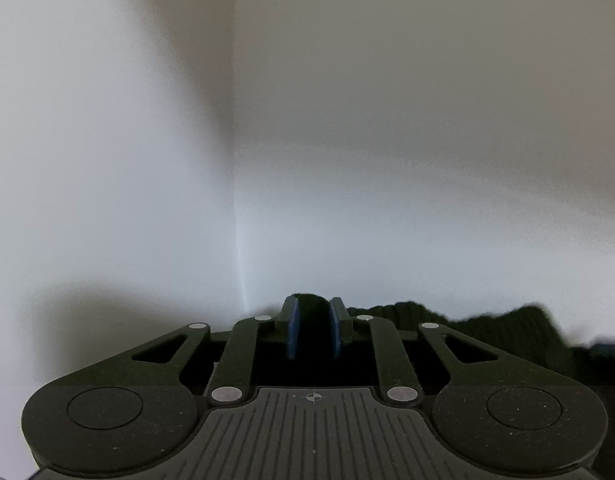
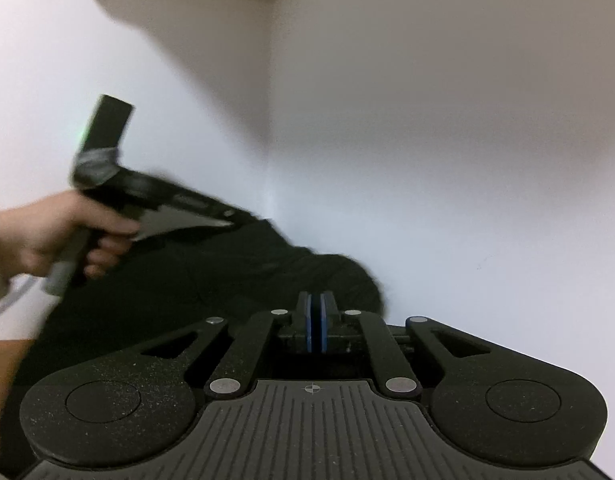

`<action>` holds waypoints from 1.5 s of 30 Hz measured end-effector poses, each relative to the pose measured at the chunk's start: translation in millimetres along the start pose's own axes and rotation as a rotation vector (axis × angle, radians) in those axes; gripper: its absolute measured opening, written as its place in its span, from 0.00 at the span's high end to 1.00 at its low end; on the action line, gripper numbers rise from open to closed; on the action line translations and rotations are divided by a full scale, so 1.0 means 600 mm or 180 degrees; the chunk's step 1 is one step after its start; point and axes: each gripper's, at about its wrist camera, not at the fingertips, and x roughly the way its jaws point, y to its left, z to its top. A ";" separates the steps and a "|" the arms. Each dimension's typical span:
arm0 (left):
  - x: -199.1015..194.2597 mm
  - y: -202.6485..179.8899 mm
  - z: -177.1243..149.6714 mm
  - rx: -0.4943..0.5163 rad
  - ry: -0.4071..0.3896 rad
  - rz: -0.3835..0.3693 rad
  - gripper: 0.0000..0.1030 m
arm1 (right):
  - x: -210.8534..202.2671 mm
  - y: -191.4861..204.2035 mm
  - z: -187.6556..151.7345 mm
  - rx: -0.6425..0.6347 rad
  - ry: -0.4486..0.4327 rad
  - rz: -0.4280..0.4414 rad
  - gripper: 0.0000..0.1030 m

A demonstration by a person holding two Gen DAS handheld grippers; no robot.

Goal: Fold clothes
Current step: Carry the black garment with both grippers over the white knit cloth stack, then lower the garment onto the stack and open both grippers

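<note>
Pinching dark garment (image 1: 519,326): left gripper (image 1: 313,320), blue pads a narrow gap apart w/ dark cloth bunched between. Right gripper (image 2: 316,316) pads pressed together; can't tell if cloth is caught. Garment heaped in front of white wall corner (image 2: 269,160), below the left hand (image 2: 47,236).

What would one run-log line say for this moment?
left gripper: fingers pinch dark garment | right gripper: shut at garment edge, grip unclear | fold: not yet done
</note>
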 end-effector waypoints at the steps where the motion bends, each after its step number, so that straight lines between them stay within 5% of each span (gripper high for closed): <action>1: -0.013 0.002 -0.001 -0.0023 -0.0013 -0.0026 0.83 | -0.016 0.009 -0.002 -0.0007 -0.0011 0.0071 0.93; 9: -0.137 -0.012 -0.051 0.0105 -0.0019 -0.0121 0.83 | -0.027 0.064 -0.047 -0.0188 0.0273 0.0216 0.93; 14: -0.220 -0.019 -0.131 0.0132 0.0044 -0.0042 0.83 | -0.053 0.074 -0.043 -0.0121 0.0140 0.0248 0.92; 23: -0.240 0.007 -0.175 -0.0050 0.0079 0.0075 0.83 | -0.114 0.131 -0.055 -0.0052 0.0071 0.0443 0.91; 28: -0.219 0.005 -0.179 0.0014 0.0046 0.0181 0.84 | -0.153 0.134 -0.069 0.0081 0.0117 0.0072 0.84; 34: -0.194 0.014 -0.175 -0.0008 0.0038 0.0256 0.89 | -0.079 0.137 -0.116 0.0098 0.0448 -0.0102 0.86; 38: -0.200 0.016 -0.164 -0.0115 0.0037 0.0260 0.90 | -0.087 0.143 -0.120 0.0199 0.0345 -0.0178 0.87; 40: -0.218 0.016 -0.161 -0.0193 0.0043 0.0248 0.88 | -0.108 0.151 -0.123 0.0175 0.0303 -0.0256 0.83; 45: -0.302 0.014 -0.180 -0.0338 0.0025 0.0239 0.88 | -0.181 0.180 -0.124 0.0135 0.0105 -0.0433 0.55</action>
